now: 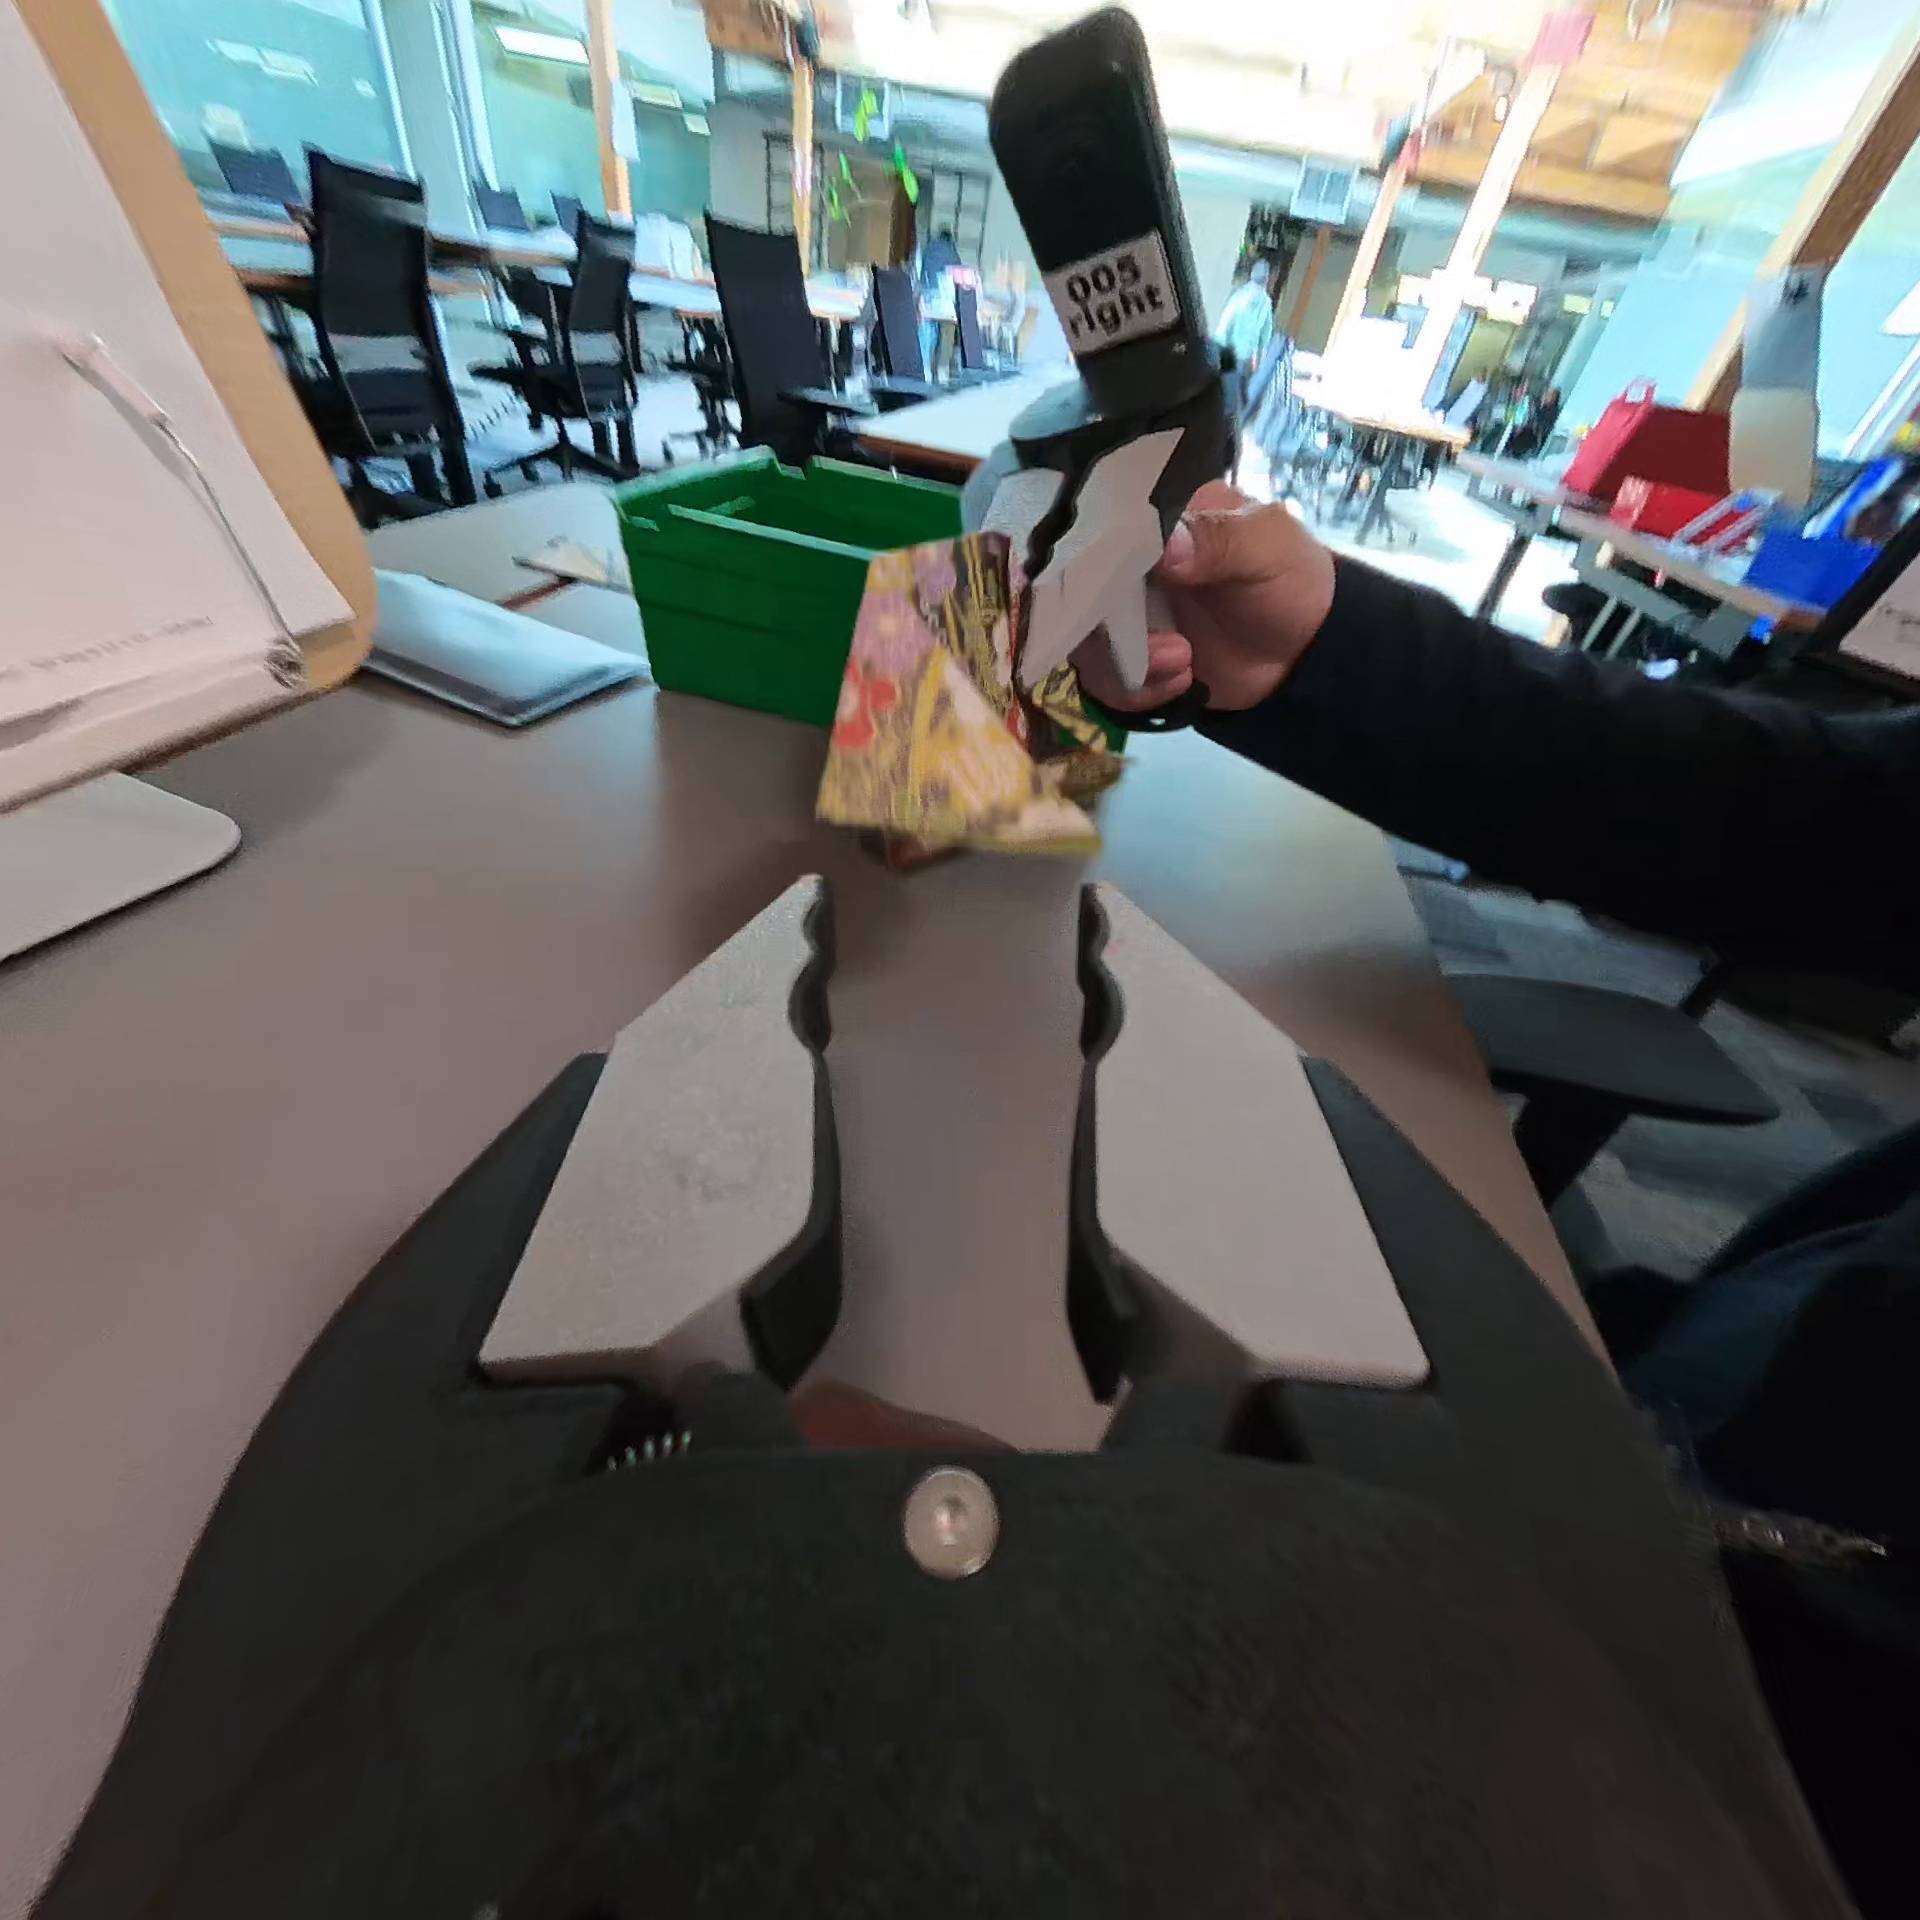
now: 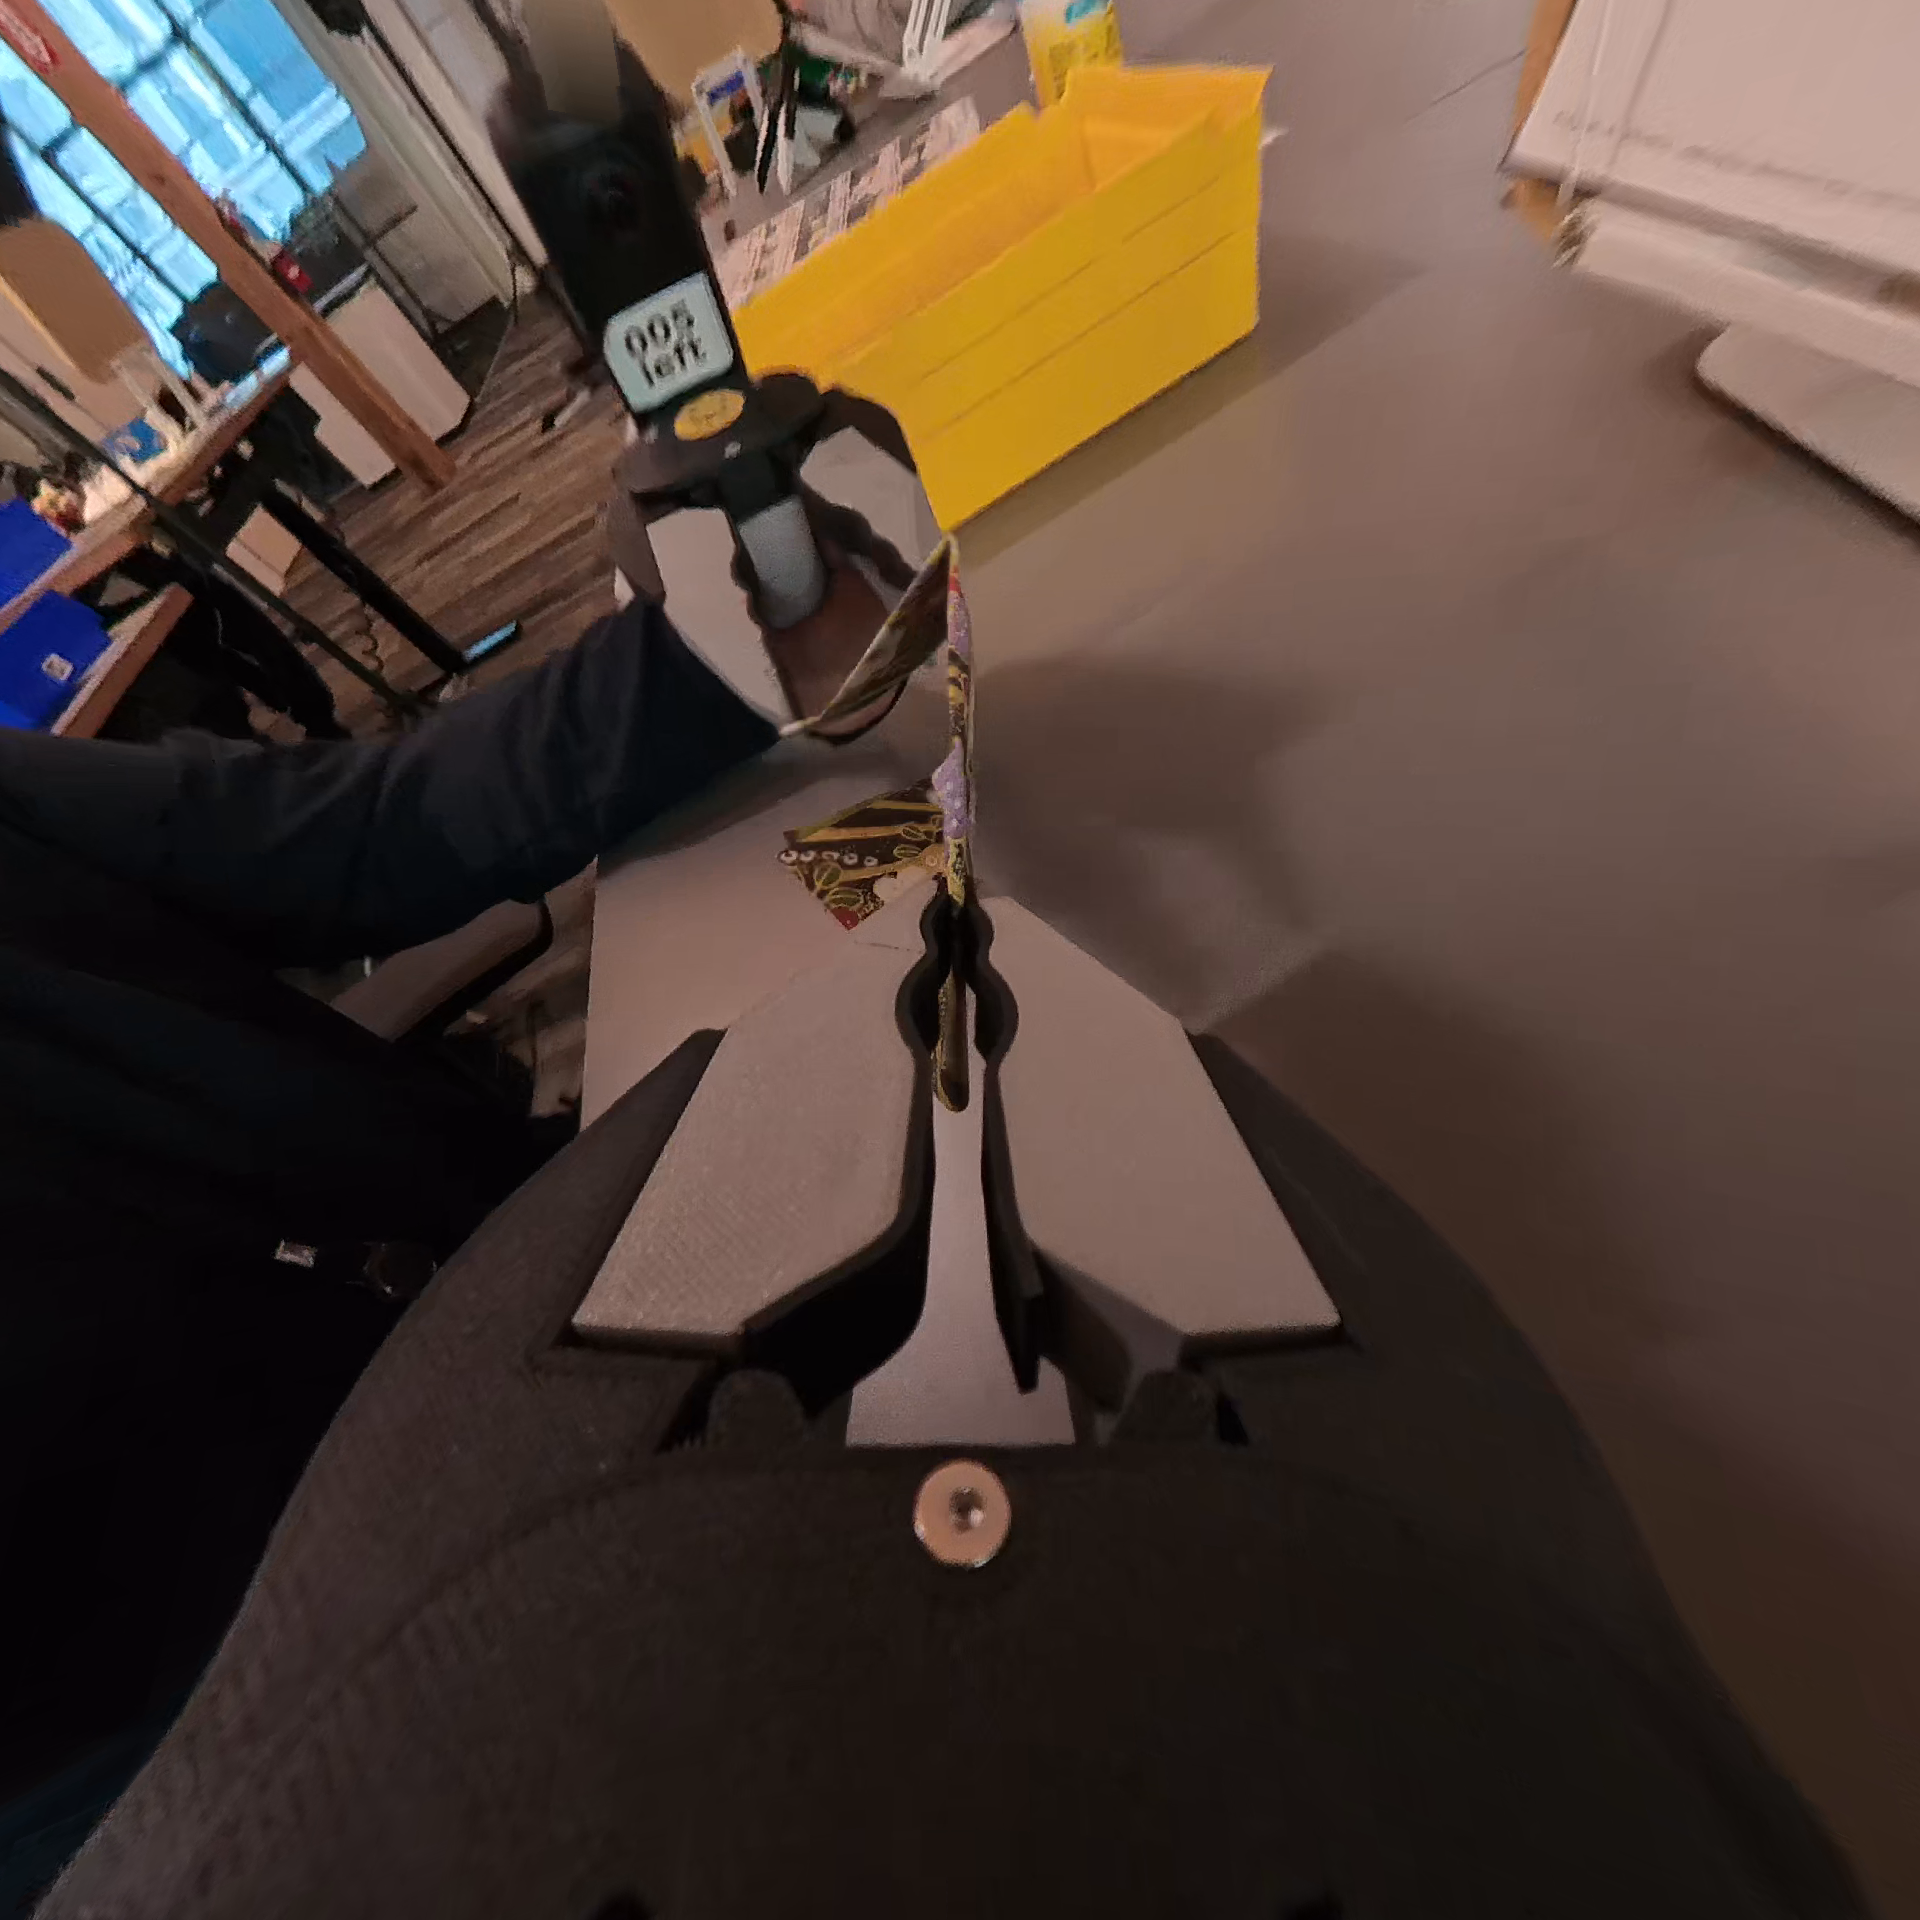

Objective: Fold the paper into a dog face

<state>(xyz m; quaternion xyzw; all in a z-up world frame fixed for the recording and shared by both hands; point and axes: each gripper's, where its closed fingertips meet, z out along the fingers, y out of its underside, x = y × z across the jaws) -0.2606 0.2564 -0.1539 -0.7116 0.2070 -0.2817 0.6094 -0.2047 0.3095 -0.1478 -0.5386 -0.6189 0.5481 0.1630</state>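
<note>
The right gripper (image 2: pixel 951 935) pinches the patterned origami paper (image 1: pixel 940 707) and lifts it clear of the table (image 1: pixel 416 883), probably to show or turn it. The left gripper (image 1: pixel 951 925) waits below, jaws apart, empty, ready to take a flap.

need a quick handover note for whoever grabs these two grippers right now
Left gripper: open, empty, low over the grey table.
Right gripper: shut on the folded floral-patterned origami paper, held in the air in front of the green plastic bin.
Another patterned paper piece lies on the table; a yellow bin stands beyond.
Done: several folds.
Left: whether the dog face is finished is unclear; check it.
</note>
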